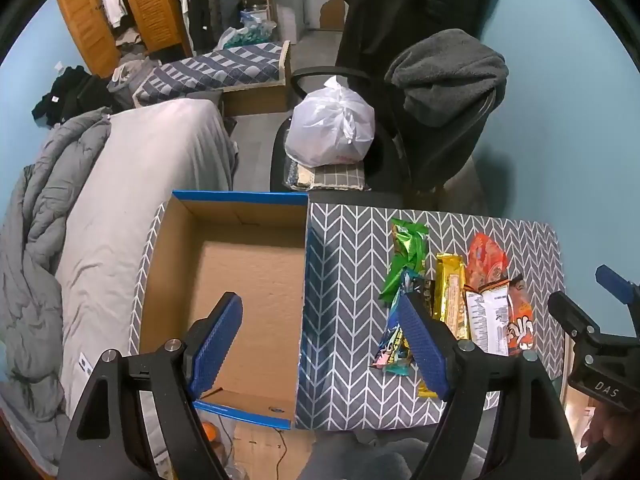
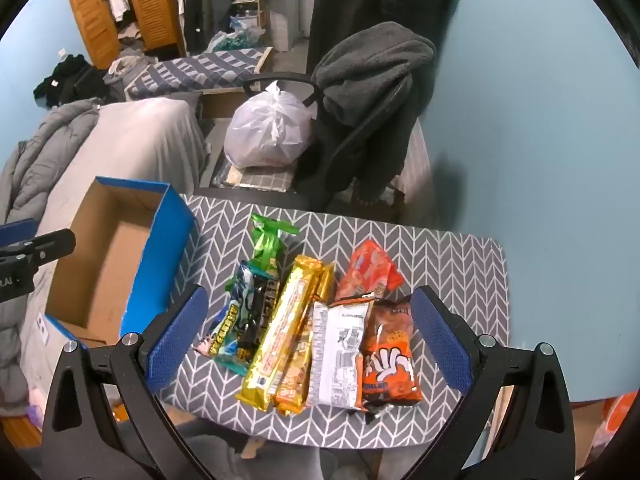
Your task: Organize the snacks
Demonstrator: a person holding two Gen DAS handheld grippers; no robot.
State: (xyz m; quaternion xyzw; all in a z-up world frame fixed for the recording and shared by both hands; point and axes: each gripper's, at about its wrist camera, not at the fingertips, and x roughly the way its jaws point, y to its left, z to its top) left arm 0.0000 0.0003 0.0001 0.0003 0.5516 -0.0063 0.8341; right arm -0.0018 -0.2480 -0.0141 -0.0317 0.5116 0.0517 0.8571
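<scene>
Several snack packets lie side by side on a grey chevron-patterned table (image 2: 452,264): a green packet (image 2: 267,245), a blue packet (image 2: 240,316), a long gold bar (image 2: 282,328), a white-backed packet (image 2: 340,352), an orange chip bag (image 2: 390,354) and a red-orange packet (image 2: 366,270). An empty blue cardboard box (image 1: 240,280) stands at the table's left. My left gripper (image 1: 320,344) hangs open above the box's right wall, holding nothing. My right gripper (image 2: 310,340) stands wide open above the snack pile, apart from it.
A bed with grey bedding (image 1: 132,184) runs along the left of the table. Behind the table stands an office chair (image 2: 360,136) draped in dark clothing, with a white plastic bag (image 2: 268,132) on its seat. A blue wall lies to the right.
</scene>
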